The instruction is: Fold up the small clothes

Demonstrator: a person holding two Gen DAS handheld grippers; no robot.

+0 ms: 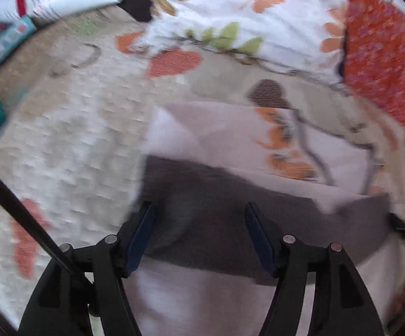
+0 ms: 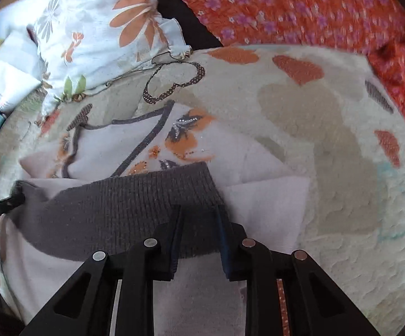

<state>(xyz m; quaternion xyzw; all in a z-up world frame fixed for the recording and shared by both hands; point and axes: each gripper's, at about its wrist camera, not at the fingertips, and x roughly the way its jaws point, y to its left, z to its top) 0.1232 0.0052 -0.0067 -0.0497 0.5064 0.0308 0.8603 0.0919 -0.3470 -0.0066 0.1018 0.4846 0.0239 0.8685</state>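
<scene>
**Two grippers over the folded top**

Your left gripper (image 1: 199,210) is spread wide, nothing pinched, above the white top's (image 2: 202,145) grey hem band (image 2: 124,210). Your right gripper (image 2: 198,212) is narrowly parted w/ the band's edge between; can't tell if it's pinching. Top lies on heart-print blanket (image 2: 342,140).

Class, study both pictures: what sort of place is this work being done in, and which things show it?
Probably a bedroom, on a bed: a fleecy heart-patterned blanket underlies the white top with grey ribbed hem, beside a floral pillow and an orange flowered cloth.
</scene>
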